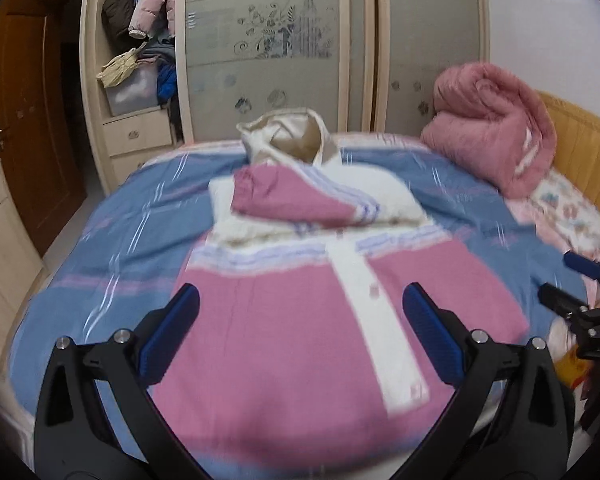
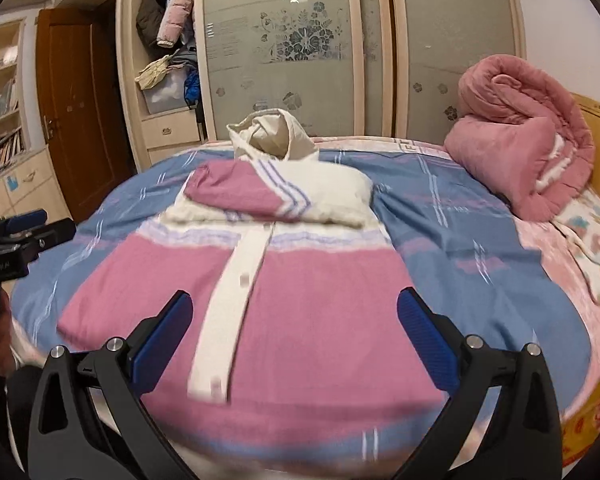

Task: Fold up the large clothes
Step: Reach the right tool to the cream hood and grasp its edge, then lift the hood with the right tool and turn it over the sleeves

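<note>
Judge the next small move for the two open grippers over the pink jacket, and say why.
Probably lower both grippers to the jacket's near hem and pinch it. Left gripper and right gripper are open and empty above it, sleeve already folded across the chest.

No readable text anywhere. Small pale marking on black body of left claw [image 2: 28, 226], seen at left edge of right wrist view, too blurred to make out.

Pink-and-cream jacket [image 2: 300, 312]; blue striped bedsheet [image 2: 460, 216]; pink quilt [image 2: 516, 136].
</note>
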`<state>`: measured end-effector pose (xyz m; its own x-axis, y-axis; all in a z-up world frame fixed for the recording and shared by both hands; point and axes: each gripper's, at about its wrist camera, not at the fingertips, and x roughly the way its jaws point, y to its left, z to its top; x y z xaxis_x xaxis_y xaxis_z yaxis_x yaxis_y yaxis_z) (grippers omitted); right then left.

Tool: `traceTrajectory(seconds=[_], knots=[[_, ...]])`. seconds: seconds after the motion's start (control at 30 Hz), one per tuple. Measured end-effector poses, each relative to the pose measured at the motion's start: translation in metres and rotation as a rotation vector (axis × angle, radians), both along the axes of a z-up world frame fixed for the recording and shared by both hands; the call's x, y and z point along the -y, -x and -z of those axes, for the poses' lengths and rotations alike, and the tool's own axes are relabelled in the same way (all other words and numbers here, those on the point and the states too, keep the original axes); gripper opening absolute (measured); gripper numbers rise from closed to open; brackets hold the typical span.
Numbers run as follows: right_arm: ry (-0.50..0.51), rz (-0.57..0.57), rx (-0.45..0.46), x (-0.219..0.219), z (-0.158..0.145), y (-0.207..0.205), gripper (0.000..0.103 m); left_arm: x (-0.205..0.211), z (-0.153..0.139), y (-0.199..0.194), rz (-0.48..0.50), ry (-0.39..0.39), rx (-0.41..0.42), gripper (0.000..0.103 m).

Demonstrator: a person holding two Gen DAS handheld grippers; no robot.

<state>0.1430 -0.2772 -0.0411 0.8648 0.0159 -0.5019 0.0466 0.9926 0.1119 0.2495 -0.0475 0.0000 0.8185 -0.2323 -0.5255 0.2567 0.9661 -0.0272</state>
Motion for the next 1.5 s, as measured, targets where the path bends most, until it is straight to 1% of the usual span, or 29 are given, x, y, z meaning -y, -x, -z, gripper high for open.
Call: traceTrajectory(seconds=[0.03,0.07,0.13,0.2,0.23,0.27,0.3,0.33,0.37,0.4,0.47,0.5,0.57,0.63,0.67,0.7,0.77,0.8,0.83,0.87,0.9,0.93,1.03,1.13,1.17,1.3,1.37,1.43,1.5], knots=[[0.001,-0.003,-0.013,0.002,-0.007,-0.030,0.102,0.002,-0.004,-0.022,-0.008,0.023,0.002,0.101],[-0.003,-0.007,-0.023,0.004,-0.010,-0.047,0.102,0.002,-0.007,-0.043,-0.014,0.048,0.002,0.101],[-0.045,-0.026,-0.051,0.007,-0.021,-0.108,0.102,0.002,-0.008,-0.083,-0.034,0.088,-0.001,0.101],[-0.096,-0.029,-0.097,0.010,-0.028,-0.178,0.102,0.000,-0.005,-0.109,-0.059,0.114,0.026,0.101],[-0.103,-0.029,-0.115,0.008,-0.031,-0.205,0.102,-0.002,-0.001,-0.120,-0.066,0.132,0.031,0.101],[-0.104,-0.029,-0.126,0.007,-0.033,-0.228,0.099,-0.007,0.008,-0.132,-0.064,0.168,0.020,0.101],[-0.100,-0.025,-0.146,0.004,-0.035,-0.264,0.094,-0.012,0.020,-0.140,-0.062,0.208,0.003,0.101],[-0.096,-0.022,-0.159,0.003,-0.036,-0.290,0.091,-0.018,0.033,-0.147,-0.061,0.250,-0.011,0.101],[-0.096,-0.016,-0.173,0.003,-0.038,-0.317,0.087,-0.022,0.044,-0.152,-0.064,0.274,-0.027,0.101],[-0.091,-0.006,-0.185,0.002,-0.039,-0.351,0.084,-0.023,0.052,-0.155,-0.068,0.285,-0.045,0.101],[-0.067,0.024,-0.186,0.002,-0.041,-0.398,0.083,-0.023,0.066,-0.166,-0.048,0.300,-0.089,0.101],[-0.045,0.043,-0.184,0.001,-0.040,-0.428,0.083,-0.022,0.070,-0.170,-0.036,0.291,-0.092,0.101],[-0.021,0.076,-0.199,0.000,-0.035,-0.479,0.080,-0.020,0.076,-0.173,-0.052,0.255,-0.080,0.101],[-0.017,0.107,-0.244,0.002,-0.020,-0.519,0.074,-0.019,0.080,-0.176,-0.051,0.243,-0.082,0.101],[-0.021,0.118,-0.269,0.003,-0.011,-0.539,0.068,-0.019,0.082,-0.176,-0.042,0.251,-0.094,0.101],[-0.018,0.129,-0.281,0.002,-0.004,-0.549,0.064,-0.020,0.084,-0.177,-0.032,0.263,-0.105,0.101],[0.005,0.151,-0.314,-0.001,0.014,-0.578,0.064,-0.021,0.087,-0.179,-0.017,0.280,-0.123,0.101],[0.021,0.165,-0.327,-0.001,0.021,-0.586,0.063,-0.021,0.088,-0.179,-0.012,0.276,-0.126,0.101],[0.030,0.183,-0.355,-0.001,0.030,-0.597,0.059,-0.022,0.088,-0.180,-0.016,0.269,-0.125,0.101],[0.008,0.190,-0.402,0.002,0.043,-0.606,0.042,-0.023,0.088,-0.180,-0.025,0.261,-0.121,0.101],[-0.009,0.198,-0.424,0.006,0.051,-0.609,0.011,-0.025,0.088,-0.180,-0.030,0.261,-0.120,0.101],[-0.010,0.218,-0.422,0.008,0.052,-0.608,0.003,-0.027,0.087,-0.179,-0.033,0.264,-0.119,0.101],[-0.002,0.250,-0.360,0.020,0.036,-0.595,0.002,-0.035,0.087,-0.180,-0.046,0.287,-0.121,0.101],[-0.004,0.241,-0.306,0.033,0.006,-0.576,0.002,-0.040,0.087,-0.179,-0.042,0.319,-0.132,0.101],[-0.006,0.235,-0.299,0.040,-0.006,-0.569,0.002,-0.040,0.086,-0.179,-0.039,0.323,-0.132,0.101],[-0.045,0.220,-0.307,0.062,-0.029,-0.563,0.001,-0.035,0.086,-0.177,-0.032,0.314,-0.134,0.101],[-0.067,0.219,-0.319,0.070,-0.032,-0.561,0.002,-0.033,0.086,-0.176,-0.022,0.306,-0.137,0.101],[-0.094,0.222,-0.354,0.083,-0.024,-0.559,0.002,-0.030,0.085,-0.176,-0.016,0.295,-0.135,0.101],[-0.120,0.190,-0.350,0.081,-0.017,-0.552,0.002,-0.029,0.086,-0.177,-0.012,0.285,-0.133,0.101]])
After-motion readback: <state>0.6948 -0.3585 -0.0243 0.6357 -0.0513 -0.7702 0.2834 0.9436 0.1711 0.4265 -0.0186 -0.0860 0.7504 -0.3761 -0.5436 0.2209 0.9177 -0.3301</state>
